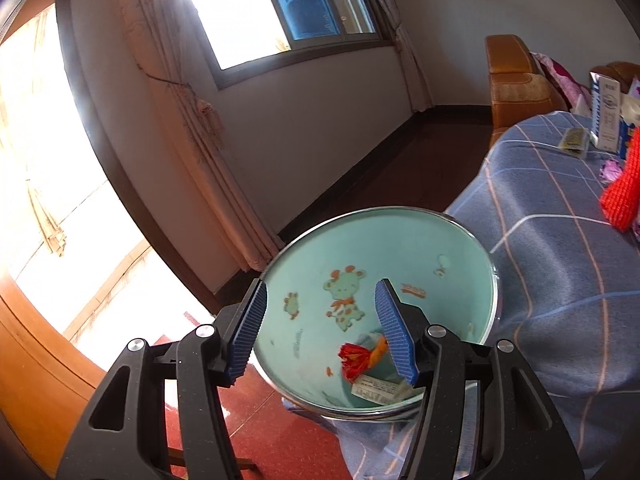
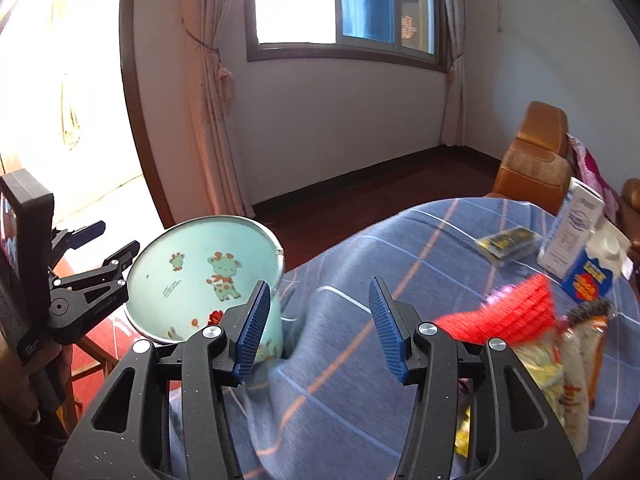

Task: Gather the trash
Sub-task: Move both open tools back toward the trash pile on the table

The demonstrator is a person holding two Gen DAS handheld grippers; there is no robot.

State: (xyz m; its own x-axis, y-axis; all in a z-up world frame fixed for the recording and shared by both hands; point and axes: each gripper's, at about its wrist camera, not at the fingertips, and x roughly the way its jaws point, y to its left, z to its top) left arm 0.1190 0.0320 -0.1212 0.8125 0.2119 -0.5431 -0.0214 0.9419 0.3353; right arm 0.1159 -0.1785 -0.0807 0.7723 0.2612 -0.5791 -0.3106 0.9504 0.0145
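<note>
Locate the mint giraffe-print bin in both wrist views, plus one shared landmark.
Left wrist: the mint bin fills the lower centre, seen from above between the open left gripper fingers, wrappers in its bottom.
Right wrist: the bin sits lower left, beside the blue plaid cloth, left of the open right gripper.
Shared landmark: the milk carton on the cloth, far right in both.

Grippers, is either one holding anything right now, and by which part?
Nothing is held. The left gripper and right gripper are both open and empty.
</note>
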